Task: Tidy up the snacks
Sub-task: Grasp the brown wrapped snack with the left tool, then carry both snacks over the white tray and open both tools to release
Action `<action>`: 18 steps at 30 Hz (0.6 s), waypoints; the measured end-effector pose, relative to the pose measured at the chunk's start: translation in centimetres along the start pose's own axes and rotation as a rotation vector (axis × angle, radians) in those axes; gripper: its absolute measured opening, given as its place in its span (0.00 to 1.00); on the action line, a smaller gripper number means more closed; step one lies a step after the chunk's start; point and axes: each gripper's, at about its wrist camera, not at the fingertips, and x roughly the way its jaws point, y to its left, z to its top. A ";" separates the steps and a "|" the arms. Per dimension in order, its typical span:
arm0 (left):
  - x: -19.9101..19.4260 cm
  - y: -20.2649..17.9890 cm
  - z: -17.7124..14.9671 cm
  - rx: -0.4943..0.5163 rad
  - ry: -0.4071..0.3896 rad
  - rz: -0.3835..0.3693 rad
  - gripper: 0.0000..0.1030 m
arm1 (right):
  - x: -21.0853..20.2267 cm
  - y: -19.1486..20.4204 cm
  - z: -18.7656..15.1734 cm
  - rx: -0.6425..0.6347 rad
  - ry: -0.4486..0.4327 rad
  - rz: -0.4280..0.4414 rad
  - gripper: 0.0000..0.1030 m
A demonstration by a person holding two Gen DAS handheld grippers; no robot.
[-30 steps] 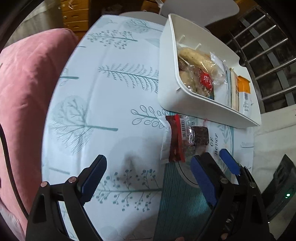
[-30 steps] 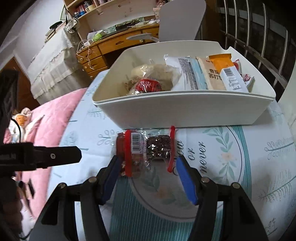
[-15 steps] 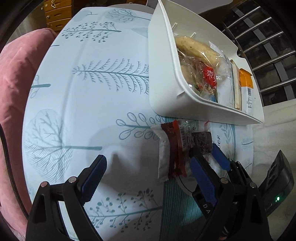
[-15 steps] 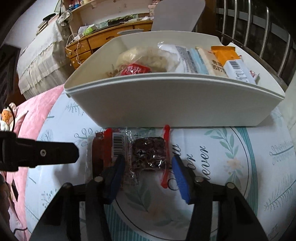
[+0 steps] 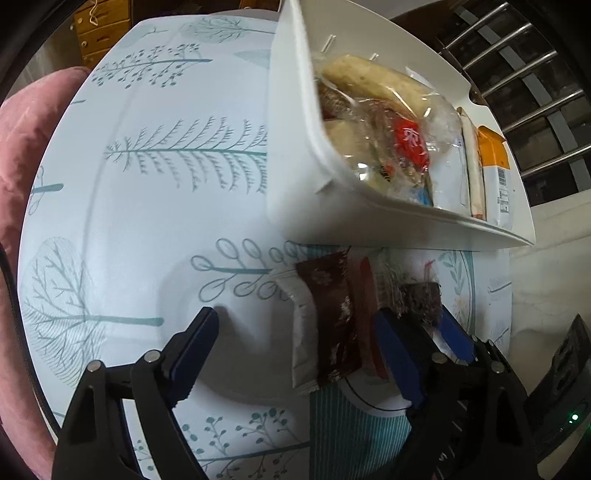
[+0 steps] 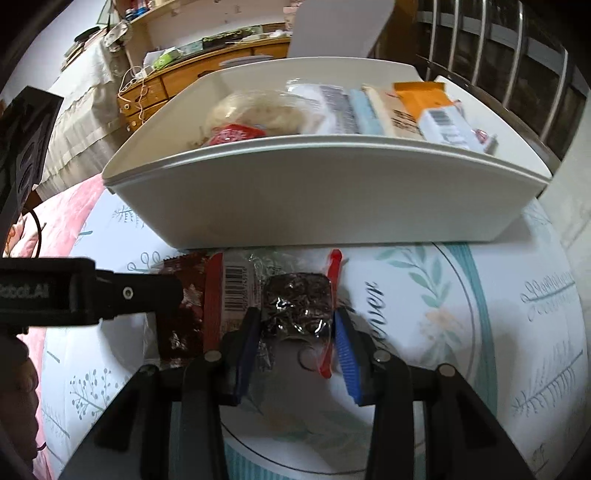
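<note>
A clear, red-edged snack packet with a dark cake (image 6: pixel 295 302) lies on the table in front of a white bin (image 6: pixel 325 195). My right gripper (image 6: pixel 295 332) has its jaws closed in on the two sides of the dark cake. A dark red snack packet (image 5: pixel 332 317) lies beside it. My left gripper (image 5: pixel 295 332) is open just above the table, straddling the dark red packet, and shows as a black finger (image 6: pixel 110 291) in the right wrist view. The bin (image 5: pixel 295 155) holds several wrapped snacks, bread (image 5: pixel 369 81) among them.
The round table has a white cloth with teal tree prints (image 5: pixel 147 184). A pink cushion (image 5: pixel 22 147) lies at its left edge. A metal railing (image 5: pixel 535 92) runs behind the bin. A wooden desk (image 6: pixel 221 74) and a white chair (image 6: pixel 340 26) stand beyond.
Both grippers moved forward toward the bin. My right gripper's jaws narrowed from a wide stance onto the clear packet's dark cake. My left gripper stayed open and came over the dark red packet.
</note>
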 end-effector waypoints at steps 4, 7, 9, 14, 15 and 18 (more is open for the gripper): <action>0.5 -1.6 -0.1 0.029 -0.016 0.036 0.80 | -1.2 -0.8 -0.8 0.026 -0.001 0.010 0.38; 0.8 -2.6 -0.2 0.064 -0.035 0.110 0.75 | -1.8 -1.9 -1.2 0.059 0.004 0.016 0.38; 1.3 -3.6 -0.3 0.092 -0.047 0.169 0.70 | -2.2 -2.5 -1.4 0.076 0.002 0.020 0.38; 2.4 -5.7 -0.4 0.134 -0.040 0.291 0.64 | -2.8 -3.5 -1.5 0.091 -0.011 0.046 0.38; 2.6 -6.1 -0.4 0.127 -0.041 0.301 0.62 | -2.8 -3.6 -1.4 0.087 -0.010 0.048 0.39; 2.9 -7.6 -0.7 0.129 -0.056 0.318 0.49 | -3.1 -4.0 -1.3 0.076 -0.010 0.065 0.39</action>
